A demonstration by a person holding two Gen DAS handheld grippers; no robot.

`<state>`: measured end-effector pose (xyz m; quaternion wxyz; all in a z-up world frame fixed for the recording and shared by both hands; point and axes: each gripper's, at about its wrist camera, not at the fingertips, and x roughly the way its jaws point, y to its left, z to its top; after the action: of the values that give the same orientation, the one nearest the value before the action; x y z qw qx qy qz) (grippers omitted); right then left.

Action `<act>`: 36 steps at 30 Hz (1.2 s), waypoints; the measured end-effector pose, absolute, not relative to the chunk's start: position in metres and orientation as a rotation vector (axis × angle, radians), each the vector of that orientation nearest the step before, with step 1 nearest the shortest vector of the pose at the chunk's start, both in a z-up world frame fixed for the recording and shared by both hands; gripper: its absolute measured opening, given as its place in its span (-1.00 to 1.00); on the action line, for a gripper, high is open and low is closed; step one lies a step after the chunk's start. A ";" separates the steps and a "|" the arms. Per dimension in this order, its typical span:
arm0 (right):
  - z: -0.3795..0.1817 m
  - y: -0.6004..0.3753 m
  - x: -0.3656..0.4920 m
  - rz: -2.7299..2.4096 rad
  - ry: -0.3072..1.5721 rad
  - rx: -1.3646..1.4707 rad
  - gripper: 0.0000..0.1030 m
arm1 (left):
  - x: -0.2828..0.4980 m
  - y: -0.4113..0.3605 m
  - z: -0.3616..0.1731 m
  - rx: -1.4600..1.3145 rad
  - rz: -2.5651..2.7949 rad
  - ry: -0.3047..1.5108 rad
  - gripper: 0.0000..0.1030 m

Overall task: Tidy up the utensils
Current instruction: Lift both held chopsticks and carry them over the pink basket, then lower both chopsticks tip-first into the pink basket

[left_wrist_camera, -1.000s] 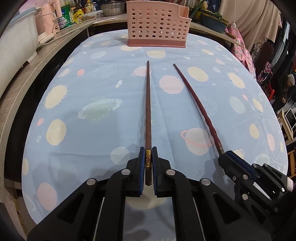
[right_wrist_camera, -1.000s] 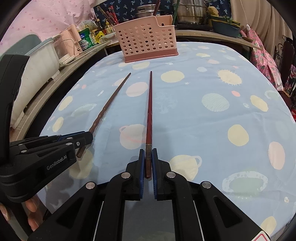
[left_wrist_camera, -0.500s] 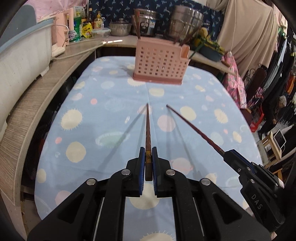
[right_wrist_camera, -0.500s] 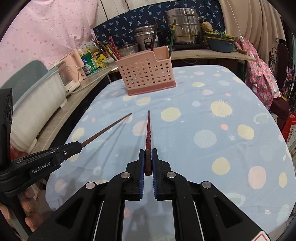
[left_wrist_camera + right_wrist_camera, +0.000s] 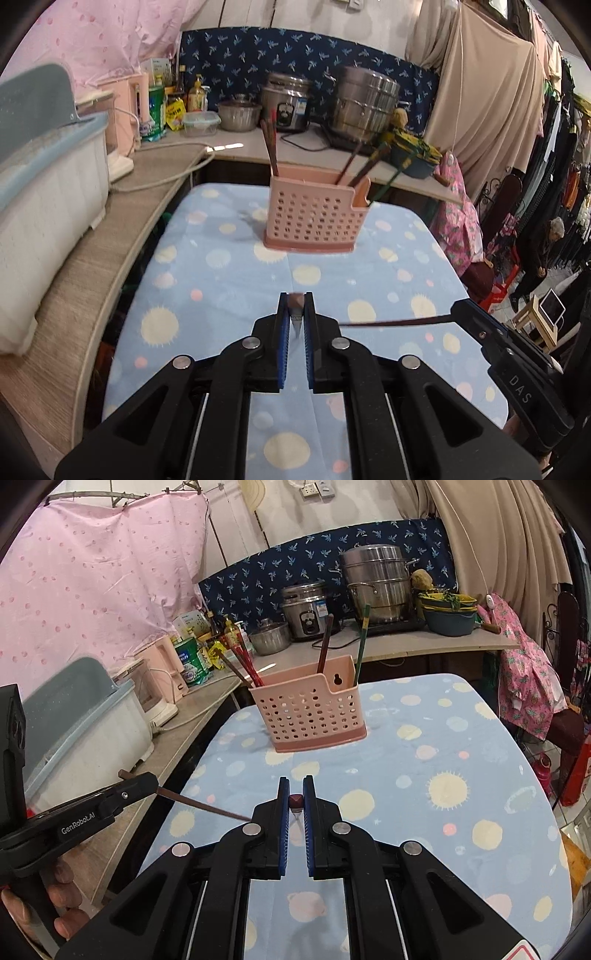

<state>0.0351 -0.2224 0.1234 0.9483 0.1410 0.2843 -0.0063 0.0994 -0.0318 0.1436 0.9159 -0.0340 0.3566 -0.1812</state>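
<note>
Left tongs (image 5: 296, 314) pinching chopstick (image 5: 296, 301); right tongs (image 5: 296, 797) pinching second chopstick (image 5: 296, 800); both since lifted off surface (image 5: 229, 280).

**Table and what sits on it**

Table (image 5: 229, 288) covered by pale blue cloth printed with planets and suns. Pink perforated utensil basket (image 5: 314, 225) stands upright near far end, chopsticks leaning inside. Rest of cloth bare.

Bare surface (image 5: 229, 295) lay open toward twelve o'clock up to the basket (image 5: 314, 221); chopsticks (image 5: 271, 144) rose from its top.
</note>
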 end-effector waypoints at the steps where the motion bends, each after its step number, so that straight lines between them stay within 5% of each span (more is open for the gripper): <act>1: 0.129 -0.224 0.039 -0.006 0.569 0.294 -0.86 | 0.104 -0.031 0.148 -0.072 -0.369 0.726 -0.87; 26: 0.265 -0.276 0.172 -0.001 0.301 0.373 -0.87 | 0.230 -0.062 0.287 -0.135 -0.341 0.463 -0.86; 36: 0.272 -0.298 0.245 -0.054 0.271 0.377 -0.87 | 0.293 -0.083 0.284 -0.135 -0.298 0.445 -0.86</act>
<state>0.2451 -0.2978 0.2717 0.9728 0.1868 0.1344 -0.0266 0.2932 -0.0832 0.2836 0.9621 -0.0666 0.2198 -0.1472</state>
